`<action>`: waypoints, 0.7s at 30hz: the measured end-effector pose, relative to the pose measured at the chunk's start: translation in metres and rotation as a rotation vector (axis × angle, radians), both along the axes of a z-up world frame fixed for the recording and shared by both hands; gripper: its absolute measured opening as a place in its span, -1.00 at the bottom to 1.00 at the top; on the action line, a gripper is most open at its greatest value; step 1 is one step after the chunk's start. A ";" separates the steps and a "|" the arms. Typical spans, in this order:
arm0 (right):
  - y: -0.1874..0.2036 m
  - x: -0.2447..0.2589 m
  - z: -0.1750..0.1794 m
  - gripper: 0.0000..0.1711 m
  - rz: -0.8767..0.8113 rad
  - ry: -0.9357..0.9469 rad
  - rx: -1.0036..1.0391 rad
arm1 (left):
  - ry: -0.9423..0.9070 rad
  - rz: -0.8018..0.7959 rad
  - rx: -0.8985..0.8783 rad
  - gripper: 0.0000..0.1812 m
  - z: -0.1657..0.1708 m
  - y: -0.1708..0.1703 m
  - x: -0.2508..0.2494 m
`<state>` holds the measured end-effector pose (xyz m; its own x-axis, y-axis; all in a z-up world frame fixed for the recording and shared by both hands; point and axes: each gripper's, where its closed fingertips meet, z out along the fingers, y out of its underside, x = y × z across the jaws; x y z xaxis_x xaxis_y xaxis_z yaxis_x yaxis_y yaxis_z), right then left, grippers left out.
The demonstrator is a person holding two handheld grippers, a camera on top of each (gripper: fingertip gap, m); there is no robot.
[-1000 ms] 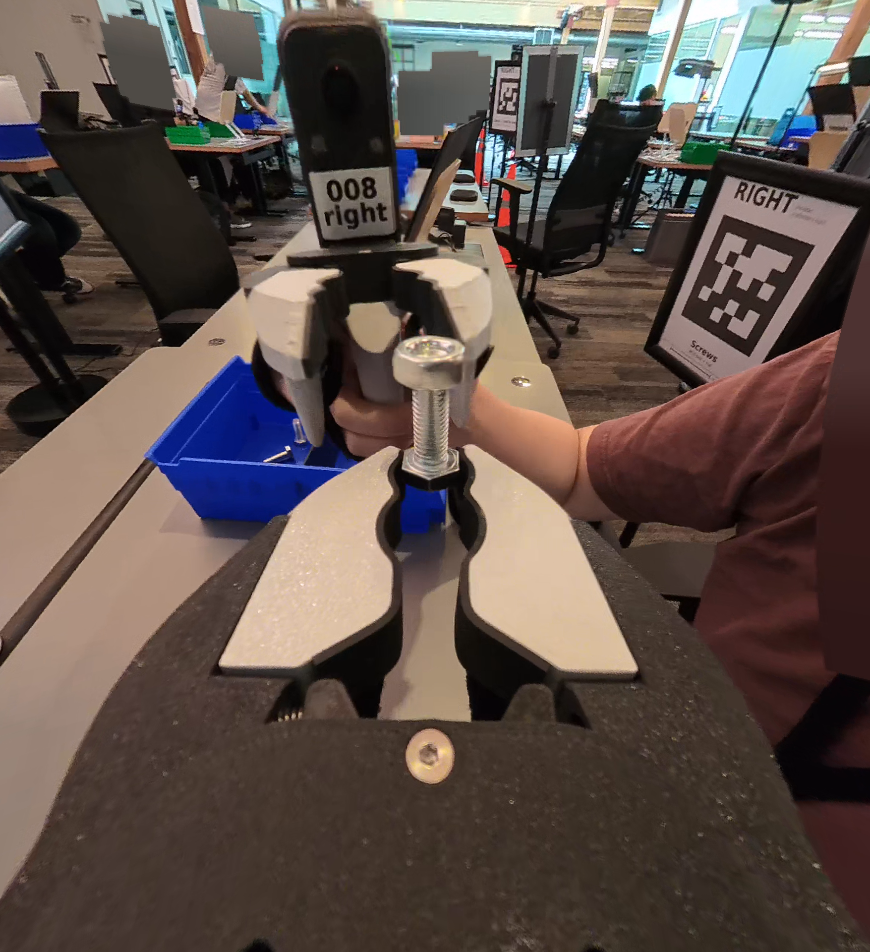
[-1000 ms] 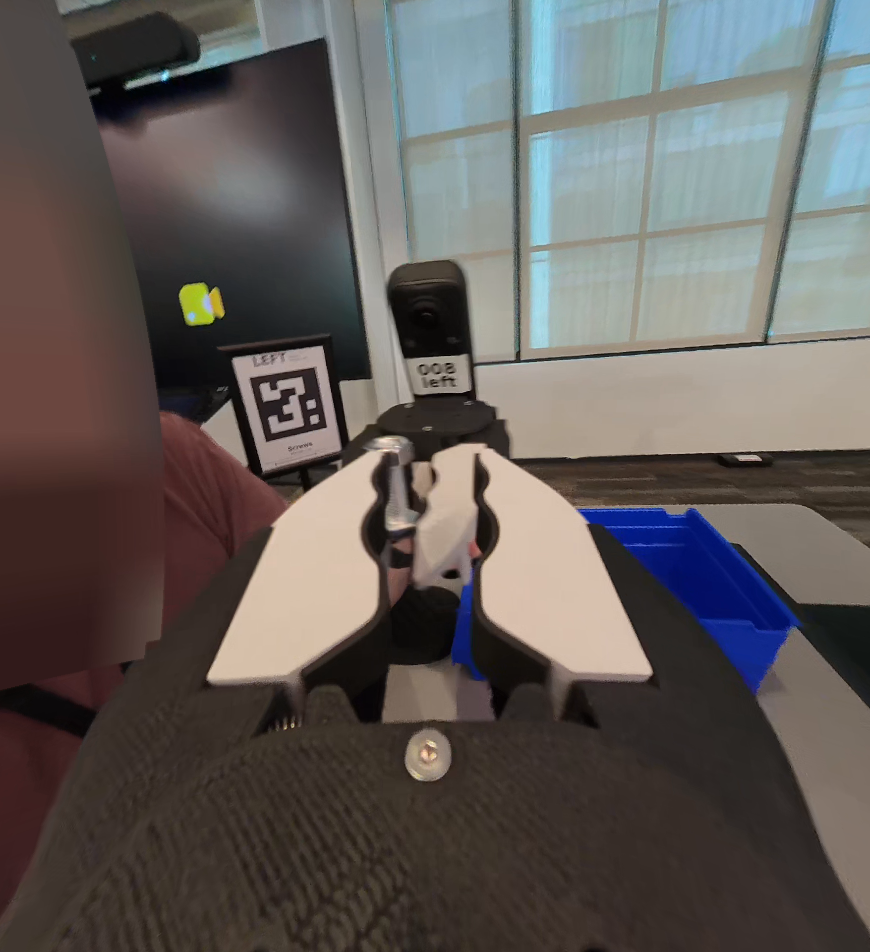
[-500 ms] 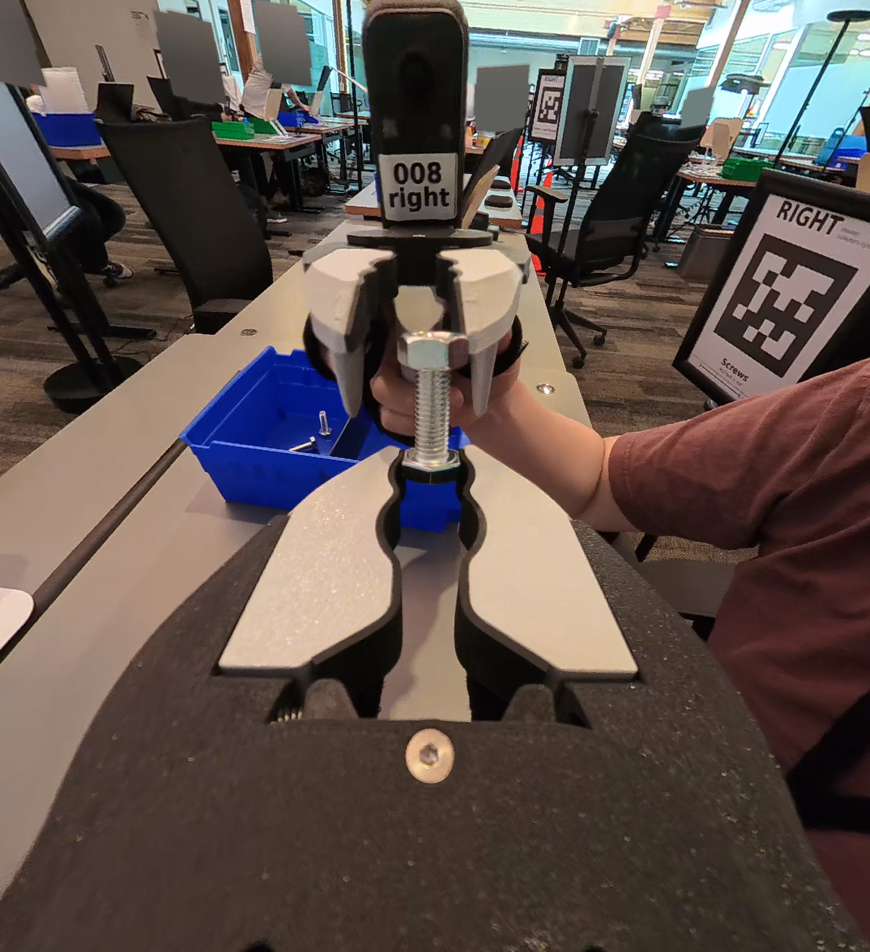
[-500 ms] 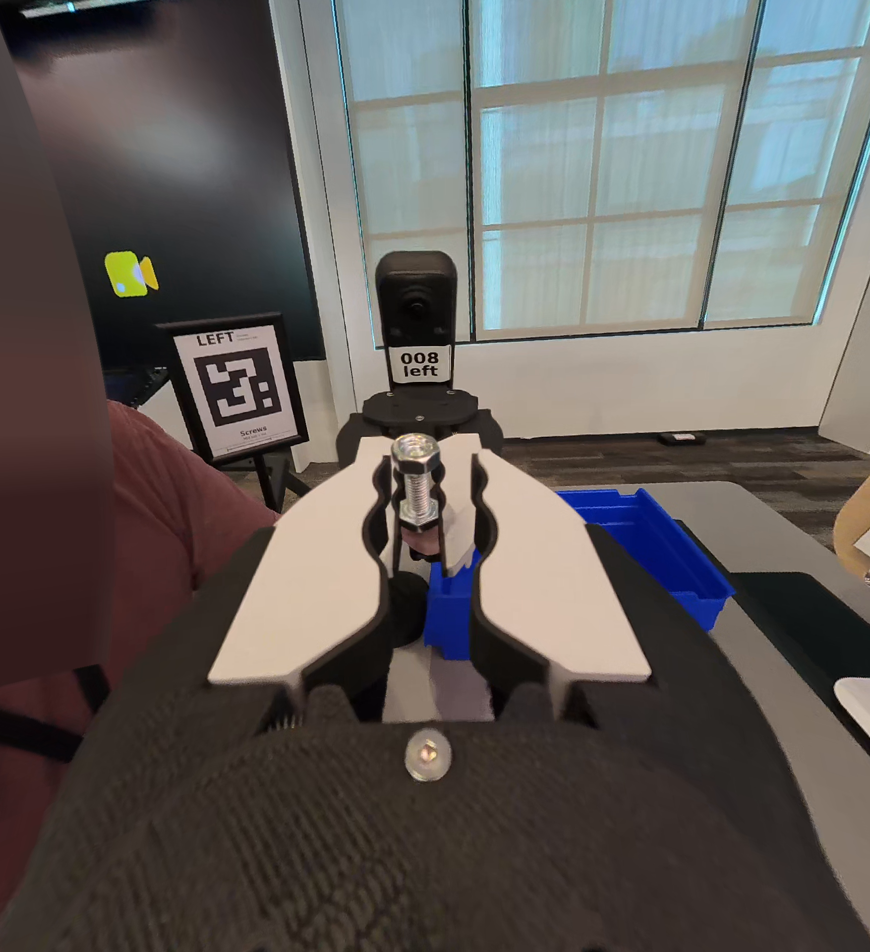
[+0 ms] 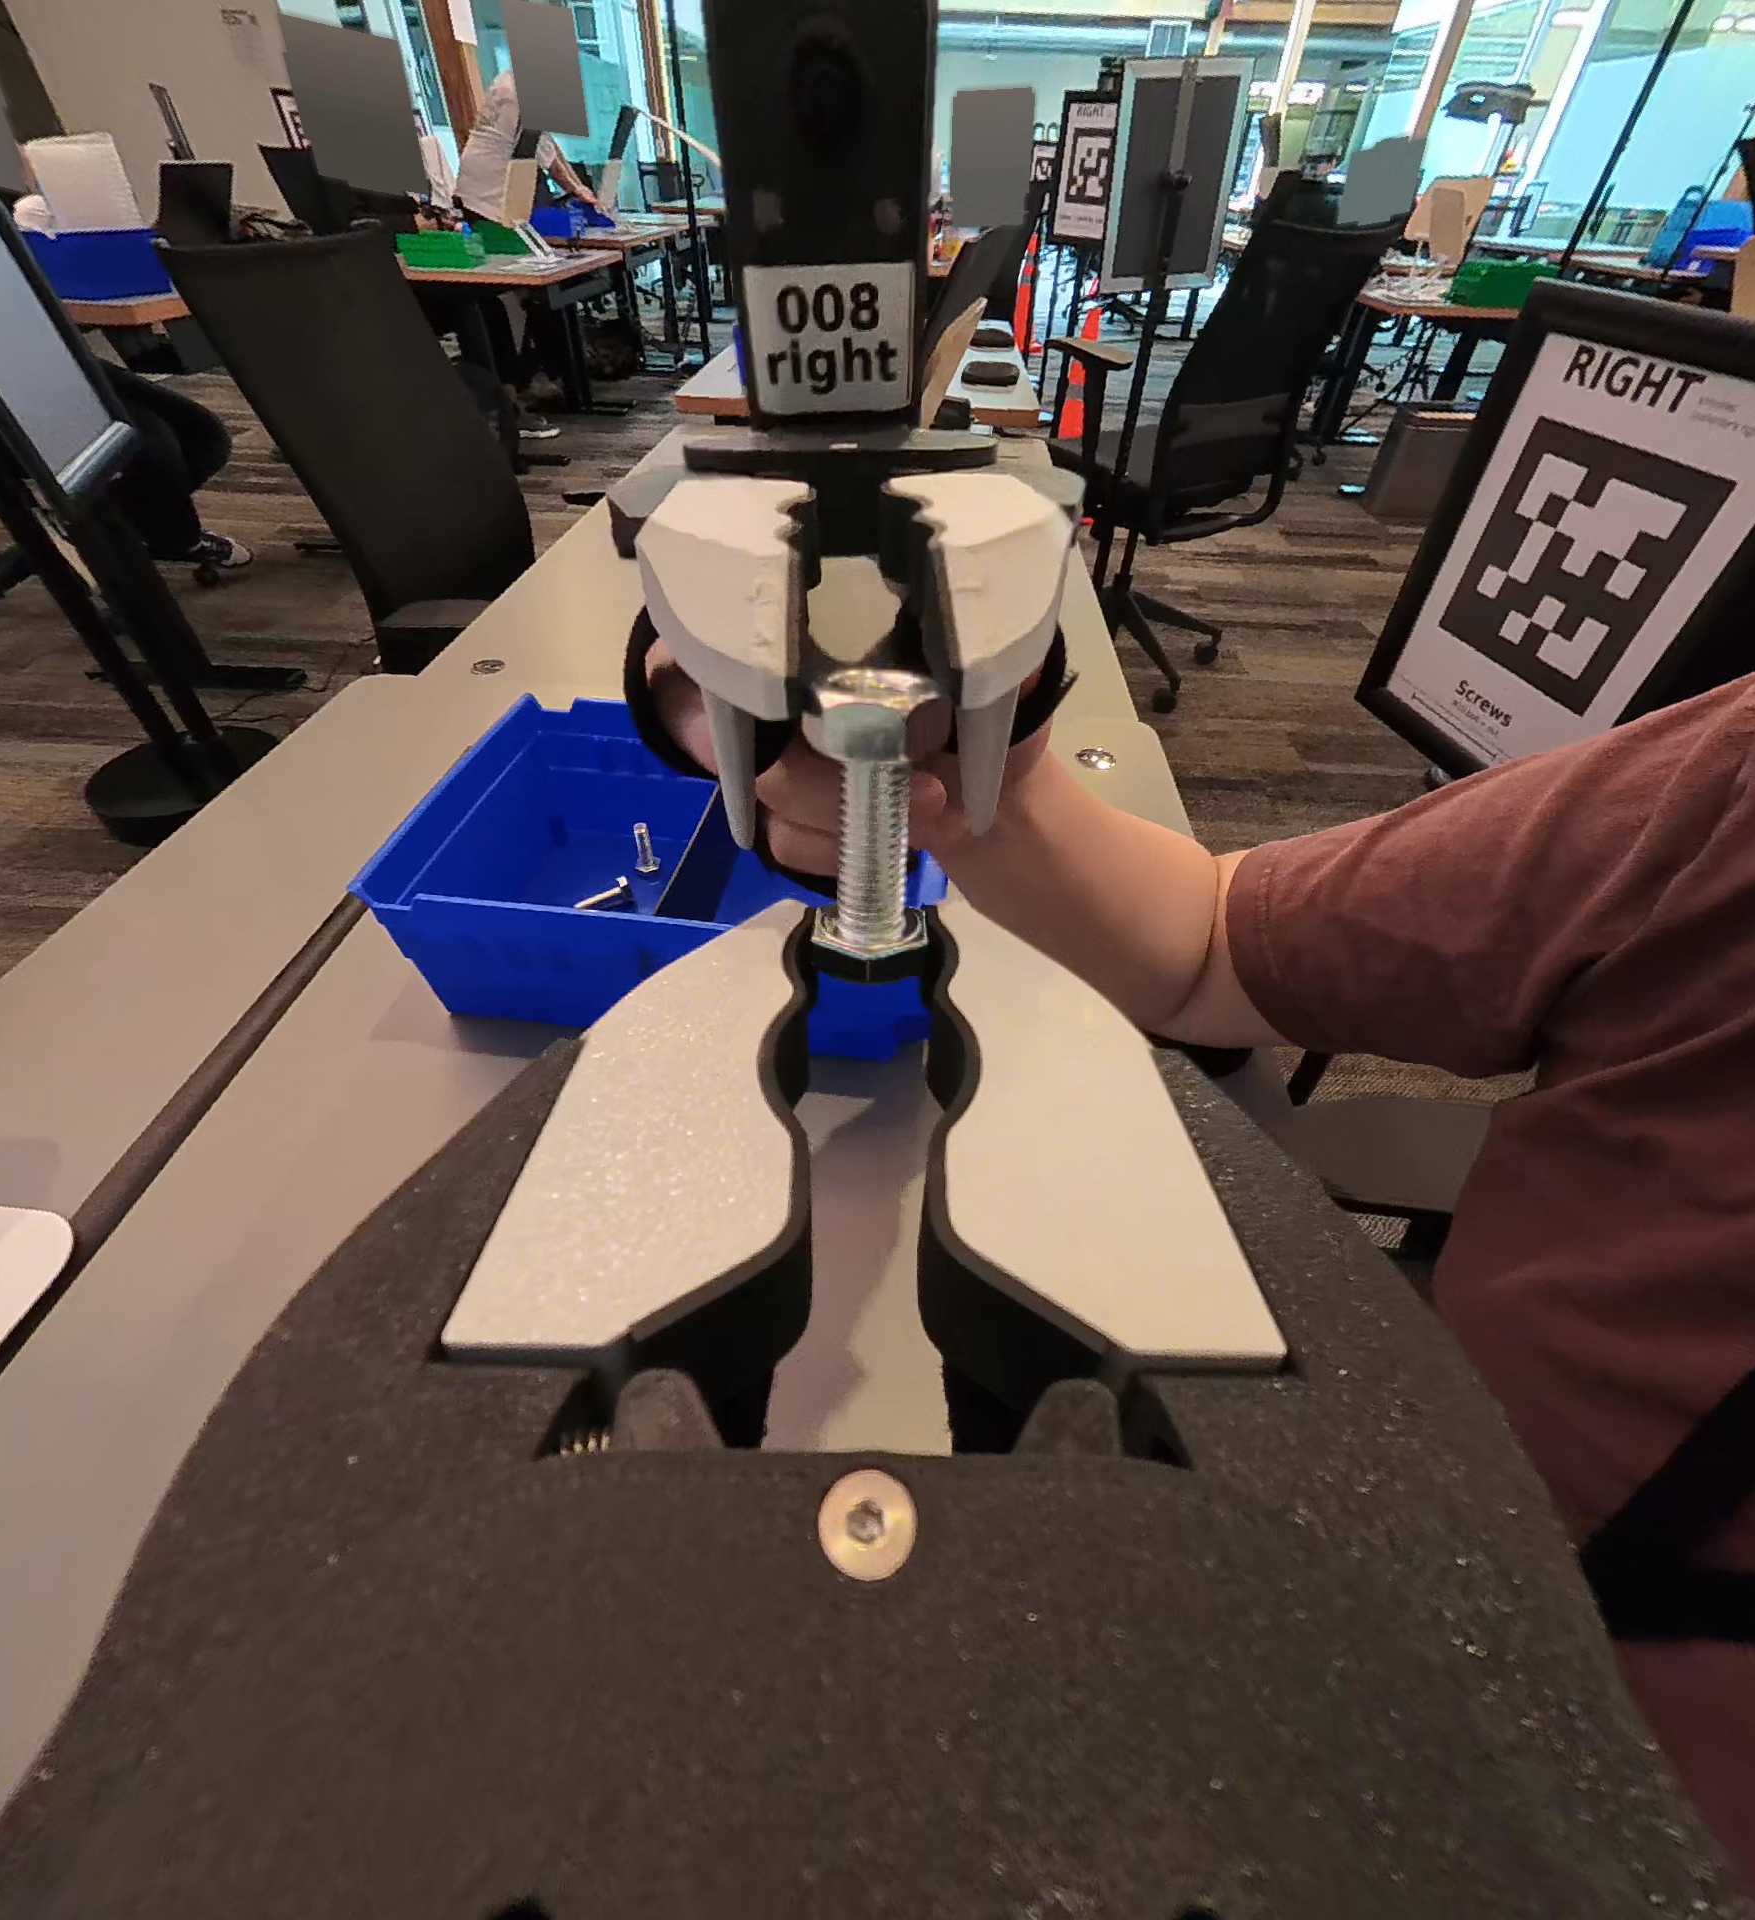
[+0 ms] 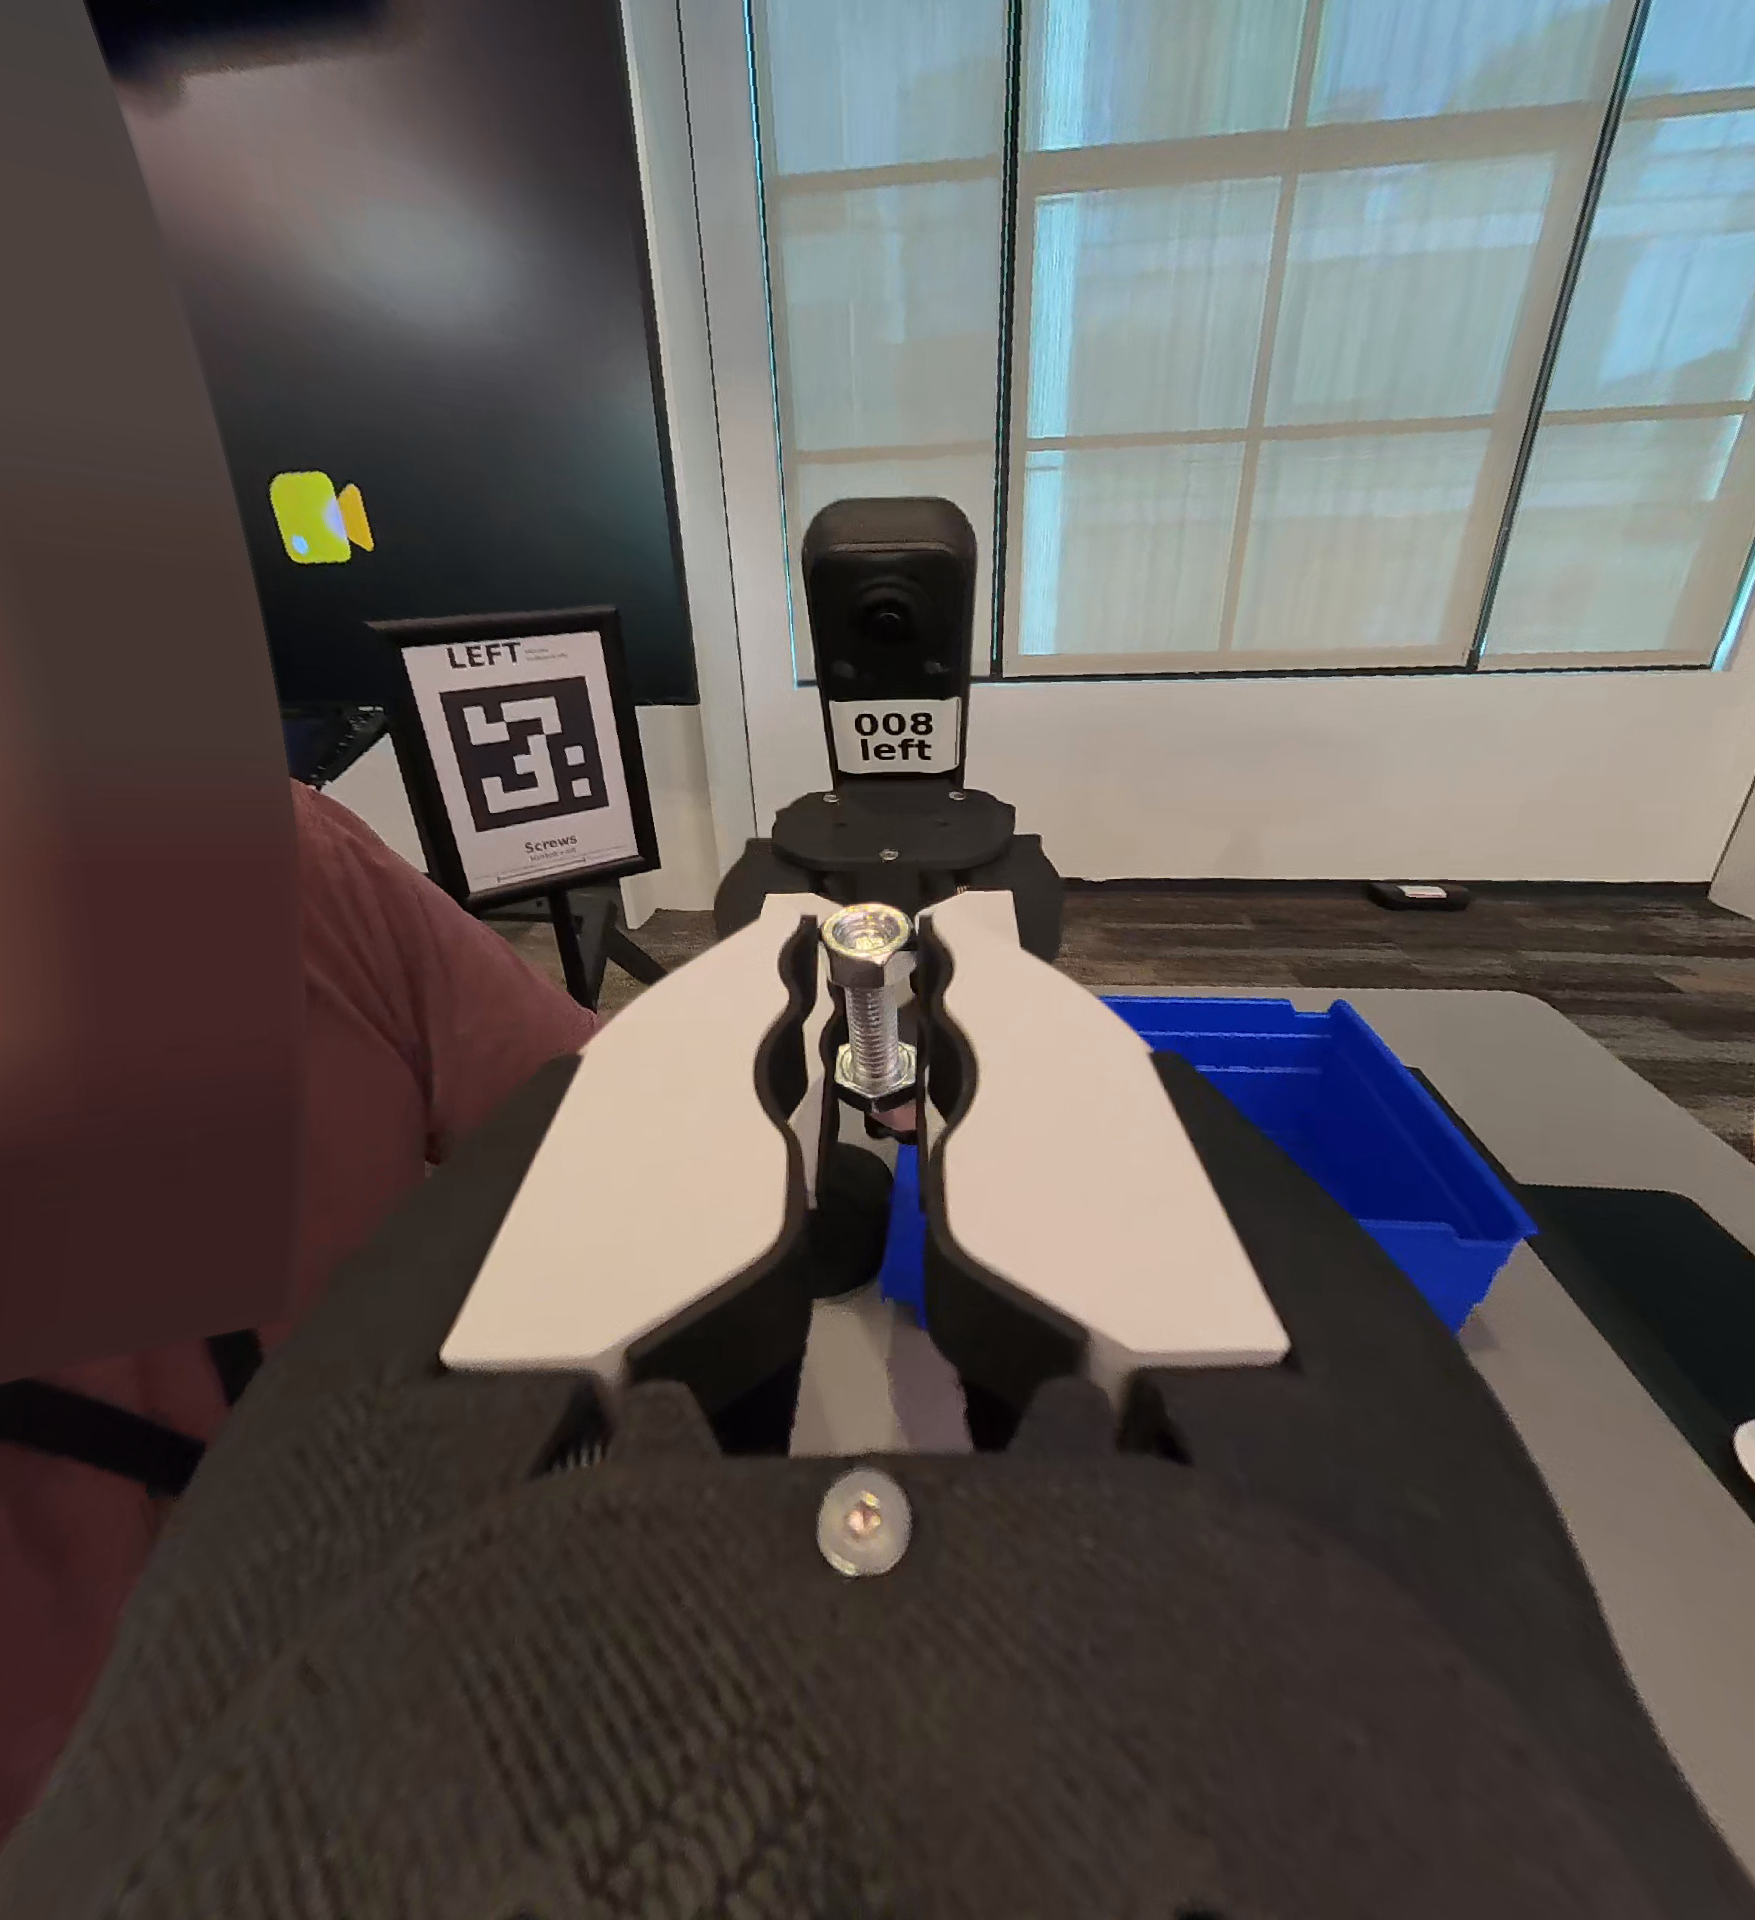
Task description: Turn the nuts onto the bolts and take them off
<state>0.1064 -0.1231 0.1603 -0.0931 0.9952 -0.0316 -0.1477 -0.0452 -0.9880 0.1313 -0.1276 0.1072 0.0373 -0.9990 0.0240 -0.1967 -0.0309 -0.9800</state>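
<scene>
Blue bin: divider, two loose bolts in left compartment.

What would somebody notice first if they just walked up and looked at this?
Probably the shiny silver bolt standing upright in the middle, held up above the grey table. The left claw pinches the nut at its lower end, and the right claw closes around the head on top. Behind sits a bright blue bin holding two small loose bolts.
</scene>
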 end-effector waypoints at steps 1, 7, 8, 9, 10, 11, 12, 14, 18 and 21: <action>0.000 0.000 0.000 -0.78 -0.002 -0.004 0.005 | 0.001 -0.001 0.001 -0.80 -0.001 0.000 0.000; -0.002 -0.004 -0.004 -0.78 -0.025 -0.030 0.053 | 0.023 -0.013 -0.003 -0.80 -0.004 -0.002 0.002; -0.002 -0.004 -0.005 -0.78 -0.029 -0.036 0.059 | 0.028 -0.012 0.000 -0.80 -0.005 -0.002 0.002; -0.003 -0.005 -0.005 -0.78 -0.029 -0.039 0.062 | 0.031 -0.012 0.005 -0.80 -0.006 -0.002 0.003; -0.003 -0.004 -0.005 -0.78 -0.028 -0.039 0.060 | 0.032 -0.009 0.009 -0.80 -0.006 -0.002 0.003; -0.002 -0.003 -0.004 -0.78 -0.028 -0.034 0.057 | 0.028 -0.006 0.012 -0.80 -0.005 -0.001 0.003; -0.002 -0.002 -0.003 -0.78 -0.027 -0.028 0.054 | 0.023 -0.004 0.012 -0.80 -0.005 -0.001 0.003; -0.001 -0.002 -0.002 -0.69 -0.035 -0.023 0.054 | 0.015 0.001 0.012 -0.80 -0.003 0.000 0.002; 0.000 -0.005 -0.005 -0.60 -0.071 -0.054 0.079 | 0.003 0.010 0.001 -0.80 -0.001 0.002 0.000; 0.002 -0.005 -0.005 -0.63 -0.073 -0.048 0.072 | 0.015 0.011 0.004 -0.80 -0.002 0.002 0.000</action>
